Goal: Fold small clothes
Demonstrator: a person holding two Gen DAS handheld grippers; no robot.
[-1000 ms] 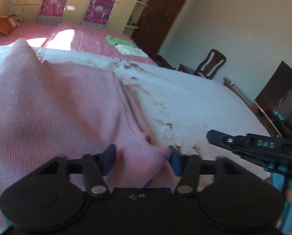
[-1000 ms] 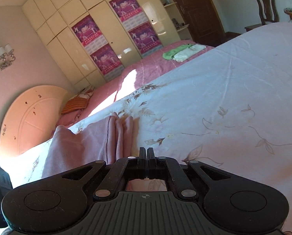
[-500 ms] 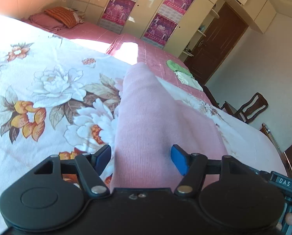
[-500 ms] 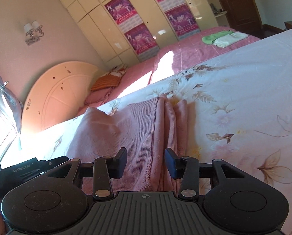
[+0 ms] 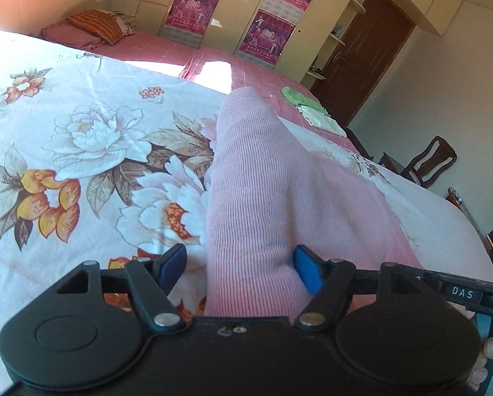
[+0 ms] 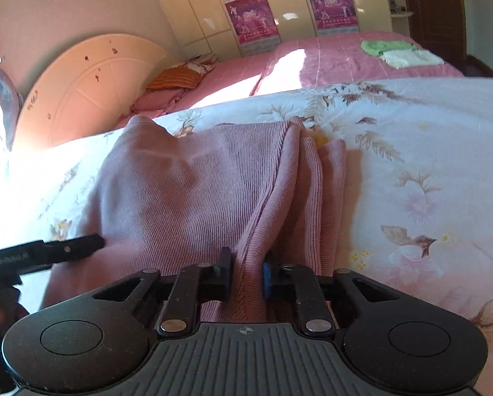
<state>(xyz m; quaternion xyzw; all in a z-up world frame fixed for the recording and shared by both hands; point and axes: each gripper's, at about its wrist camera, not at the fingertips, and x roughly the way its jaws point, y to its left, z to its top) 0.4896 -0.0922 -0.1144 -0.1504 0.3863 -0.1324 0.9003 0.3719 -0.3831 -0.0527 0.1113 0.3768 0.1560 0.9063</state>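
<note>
- My right gripper (image 6: 246, 275) had just been closing, its jaws now pinching a ridge of the pink garment (image 6: 193, 198) at lower centre.
- My left gripper (image 5: 238, 265) stood spread around the cloth, unpinched, on the floral bedspread (image 5: 81, 138).
- I judged the next fold ready.

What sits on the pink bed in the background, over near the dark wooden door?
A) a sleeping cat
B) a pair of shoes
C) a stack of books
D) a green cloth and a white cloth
D: on the pink bed a green cloth lies next to a white cloth.
</note>
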